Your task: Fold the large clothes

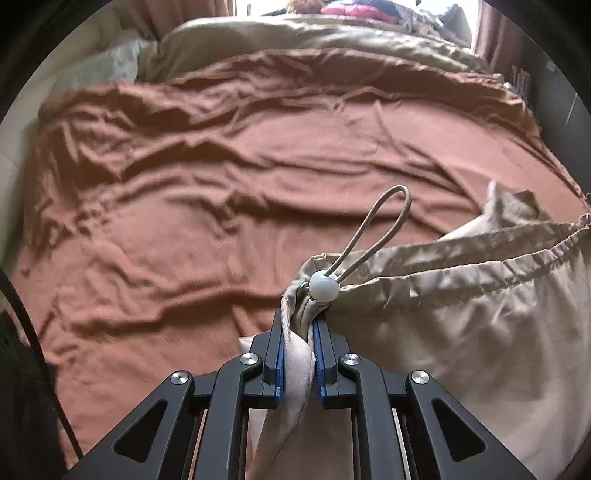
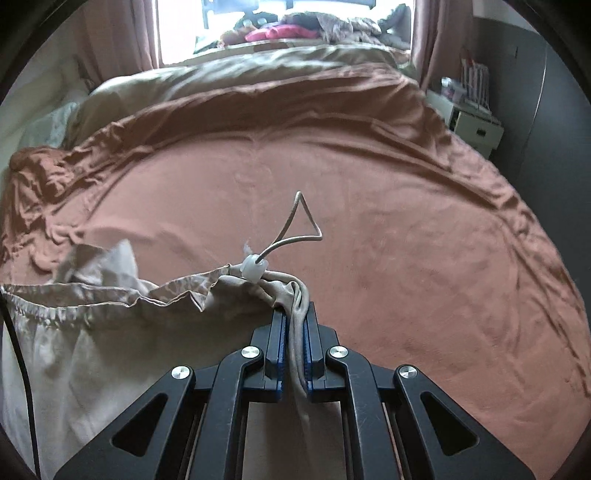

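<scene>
Beige garment (image 1: pixel 480 314) is clamped by both the left tool (image 1: pixel 299 328) and right tool (image 2: pixel 294 317); only the right view shows a white cabinet (image 2: pixel 476 125).

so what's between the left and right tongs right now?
The gathered drawstring hem of the beige satin garment spans the gap, hanging over the rust-brown bedspread. Left tongs and right tongs each clamp one corner; both wrist views show it.

left wrist cam: sits just behind left gripper (image 1: pixel 300 332), close above the bed (image 1: pixel 221 229), facing the far window | right wrist cam: same, behind right gripper (image 2: pixel 294 325), further right | shared: garment hem (image 1: pixel 461 258) strung between them, rust blanket, far pillows, window sill clutter (image 2: pixel 280 31)
</scene>
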`<state>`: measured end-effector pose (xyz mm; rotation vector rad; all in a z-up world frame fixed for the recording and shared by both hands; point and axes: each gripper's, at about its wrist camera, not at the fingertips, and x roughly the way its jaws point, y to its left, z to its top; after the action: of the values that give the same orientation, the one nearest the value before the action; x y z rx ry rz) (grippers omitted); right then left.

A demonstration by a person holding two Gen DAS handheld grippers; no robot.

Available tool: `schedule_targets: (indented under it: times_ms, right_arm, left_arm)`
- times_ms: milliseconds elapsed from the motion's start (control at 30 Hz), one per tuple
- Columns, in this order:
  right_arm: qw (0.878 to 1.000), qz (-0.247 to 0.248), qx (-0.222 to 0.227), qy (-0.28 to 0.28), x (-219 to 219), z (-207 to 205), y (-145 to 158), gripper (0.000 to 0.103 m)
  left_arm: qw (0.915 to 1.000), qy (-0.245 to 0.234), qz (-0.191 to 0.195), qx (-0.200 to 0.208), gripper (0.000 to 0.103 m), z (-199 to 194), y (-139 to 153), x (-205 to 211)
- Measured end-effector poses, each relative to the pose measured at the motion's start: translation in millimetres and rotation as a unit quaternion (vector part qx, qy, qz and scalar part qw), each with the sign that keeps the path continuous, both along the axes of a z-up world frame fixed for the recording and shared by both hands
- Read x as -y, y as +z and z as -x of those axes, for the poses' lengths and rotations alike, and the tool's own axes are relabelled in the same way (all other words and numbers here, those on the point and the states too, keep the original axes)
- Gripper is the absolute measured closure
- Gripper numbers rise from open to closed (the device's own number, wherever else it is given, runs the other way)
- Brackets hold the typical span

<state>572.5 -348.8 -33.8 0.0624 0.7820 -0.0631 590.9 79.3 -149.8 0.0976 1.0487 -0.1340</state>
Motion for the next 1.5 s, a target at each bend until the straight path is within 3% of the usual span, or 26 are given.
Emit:
schedule_targets:
  times_ms: [100, 133, 200, 267, 300, 333, 567, 867, 1300, 1500]
  right_arm:
    - [1.0, -0.001, -0.017, -0.001, -0.7, -20.0, -6.9, 0.098]
    - [1.0, 0.004, -0.019, -0.001, -3.1, -22.5, -9.9, 0.092]
    - [1.0, 0.018, -0.02, -0.014, -4.6, -24.6, -10.8, 0.076]
    - [0.999, 0.023, -0.012, -0.03, -1.6, -22.1, -5.5, 0.041]
    - [0.999, 0.016, -0.005, -0.032, -1.2, -18.2, -3.3, 0.039]
    - [0.999, 0.005, 0.002, -0.032, 0.0, -13.3, -0.4, 0.039]
    - [1.0, 0.008, 0.017, -0.021, -5.9, 36.5, 17.4, 0.039]
    - [0.999, 0.001, 0.035, -0.018, -3.0, 122.4, 52.4, 0.039]
    - [0.997, -0.023, 0.078, 0.007, -11.9, 258.0, 100.4, 0.039]
    - [0.995, -0.034, 0.09, 0.028, -17.7, 316.2, 115.4, 0.039]
  left_arm:
    - [0.9996, 0.007, 0.014, -0.022, 0.084, -4.3, -19.1, -2.9]
    - [0.9996, 0.007, 0.016, -0.023, 0.082, -4.7, -21.7, -2.1]
    - [0.9998, 0.014, 0.012, -0.011, 0.073, -1.1, -18.9, -2.2]
    - [0.9995, 0.029, 0.013, -0.004, 0.051, 0.2, -12.2, -5.4]
    - [0.9991, 0.04, 0.018, 0.002, 0.046, 3.9, -5.7, -8.5]
    - [0.9986, 0.045, 0.024, 0.01, 0.04, 8.2, 0.9, -10.7]
    - [0.9969, 0.054, 0.045, 0.038, 0.034, 54.0, 36.1, -17.0]
    - [0.9958, 0.049, 0.058, 0.053, 0.034, 126.4, 66.5, -21.4]
    - [0.9891, 0.049, 0.088, 0.108, 0.034, 248.3, 137.3, -26.6]
    - [0.9856, 0.042, 0.096, 0.133, 0.021, 302.5, 157.6, -24.9]
